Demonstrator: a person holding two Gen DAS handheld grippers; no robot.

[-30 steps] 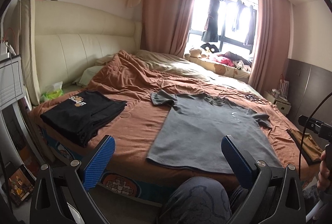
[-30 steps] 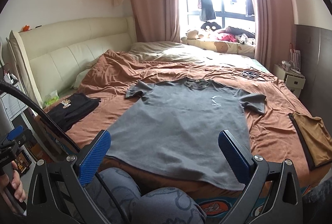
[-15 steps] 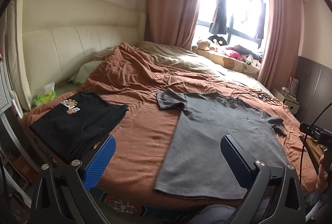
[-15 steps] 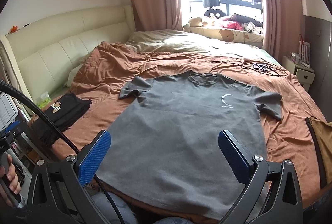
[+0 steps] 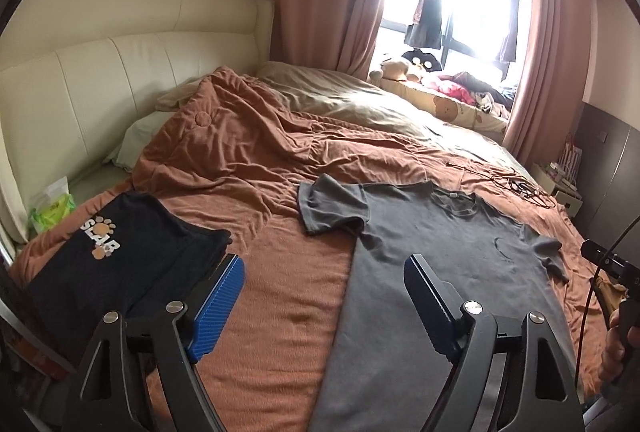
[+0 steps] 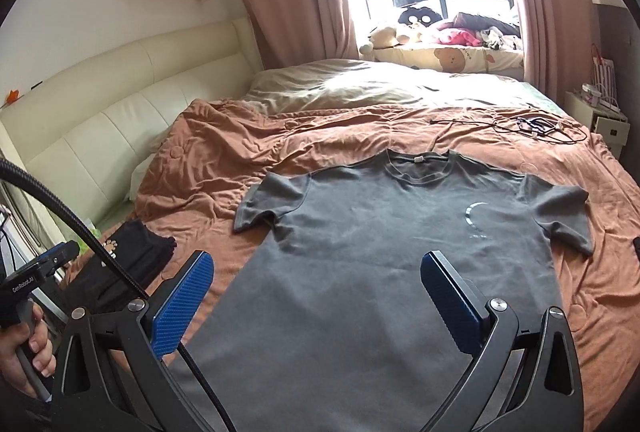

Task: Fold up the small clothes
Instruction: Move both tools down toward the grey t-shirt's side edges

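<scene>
We see a grey T-shirt point(image 6: 400, 252) spread flat, front up, on the brown bedspread point(image 6: 280, 140), collar toward the window. A folded black garment point(image 5: 120, 264) lies well apart on the headboard side. Our left claw point(image 5: 324, 296) has just been narrowing, yet remains spread, with nothing between its jaws. The right claw point(image 6: 316, 292) hangs spread above the shirt's lower half, gripping nothing.

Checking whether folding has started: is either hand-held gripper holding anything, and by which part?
Nothing is held. The left hand-held gripper and right hand-held gripper are both open above the flat grey T-shirt.
</scene>
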